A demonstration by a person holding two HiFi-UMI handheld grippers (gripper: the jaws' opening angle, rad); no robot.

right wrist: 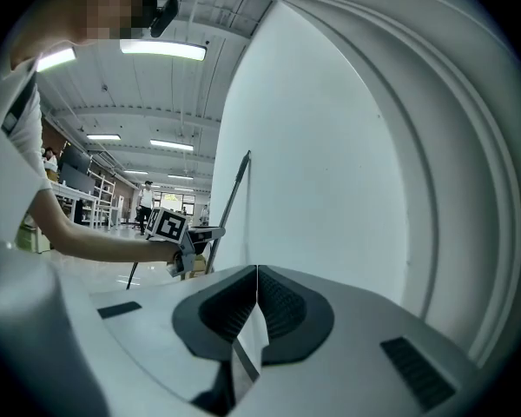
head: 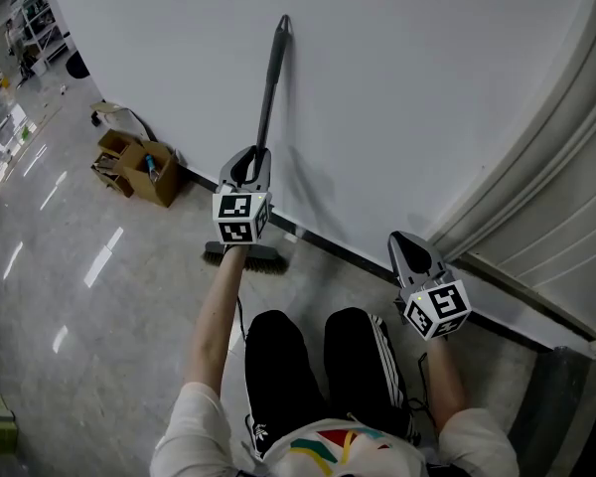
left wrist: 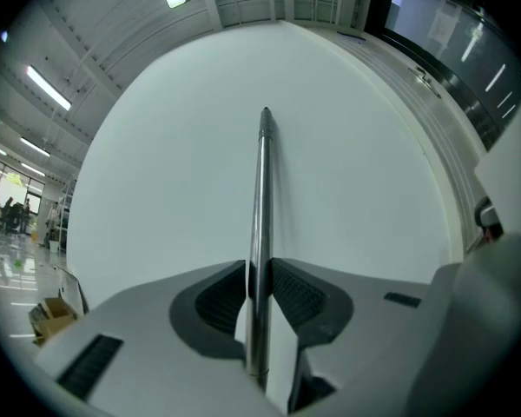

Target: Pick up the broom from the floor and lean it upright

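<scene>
The broom stands upright against the white wall [head: 397, 78]. Its dark handle [head: 269, 87] runs up the wall and its bristle head [head: 246, 256] rests on the floor by the baseboard. My left gripper [head: 255, 155] is shut on the handle low down; in the left gripper view both pads press the metal shaft [left wrist: 262, 198], which rises straight up from the left gripper [left wrist: 259, 276]. My right gripper [head: 405, 244] hangs to the right near the wall, its jaws shut with nothing between them [right wrist: 257, 272]. From the right gripper view the broom [right wrist: 233, 200] leans on the wall to the left.
Open cardboard boxes [head: 139, 167] sit at the wall's base to the left. A ribbed roller shutter [head: 566, 197] begins right of the white wall. The person's legs in dark trousers [head: 318, 366] stand just behind the broom. Glossy floor [head: 70, 306] stretches left.
</scene>
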